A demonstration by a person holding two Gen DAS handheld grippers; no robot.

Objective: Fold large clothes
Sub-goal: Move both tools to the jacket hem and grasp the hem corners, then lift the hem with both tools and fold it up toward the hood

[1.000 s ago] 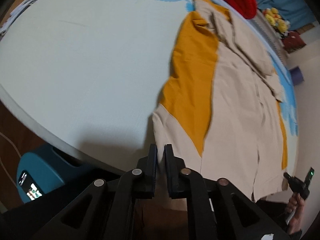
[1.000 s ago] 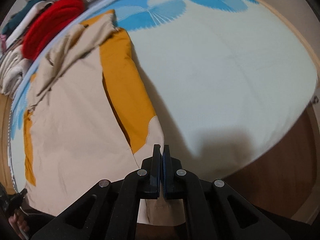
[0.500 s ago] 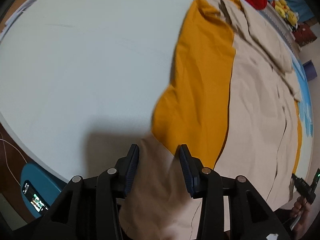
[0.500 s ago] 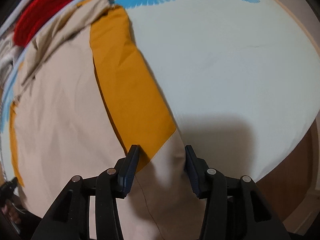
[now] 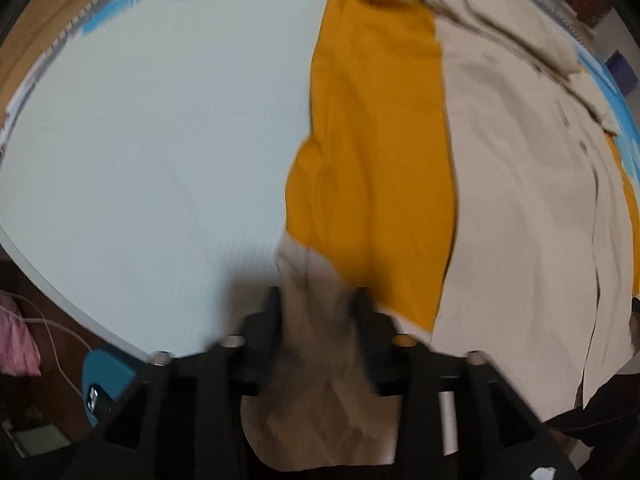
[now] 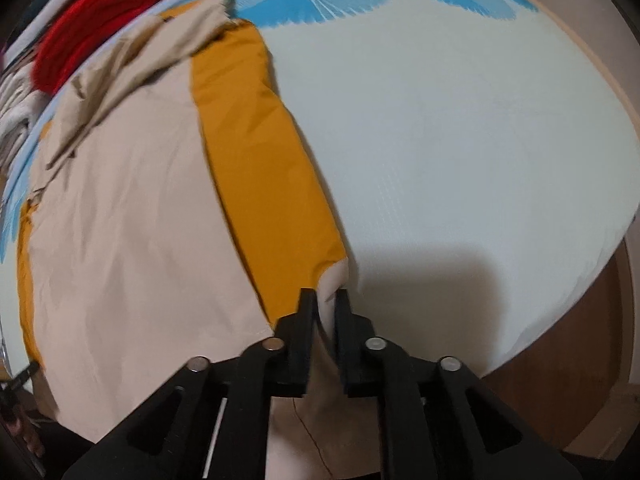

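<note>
Both grippers at the near hem of a beige and mustard garment spread on a bed.

The garment (image 5: 516,200) lies flat on the pale sheet (image 5: 152,152), its beige front uppermost, with a mustard panel (image 5: 376,152) along one long side; its near hem hangs over the bed's edge toward the cameras. The left gripper (image 5: 318,300) stands part spread, with a bunched beige corner of the hem between its fingers; blur hides whether the pads press on it. The right gripper (image 6: 323,300) is closing, its jaws narrow, with a beige fold of the hem between them and cloth touching both inner faces. A red item (image 6: 96,28) lies past the garment's far end. A teal object (image 5: 106,380) sits below the bed's edge.
</note>
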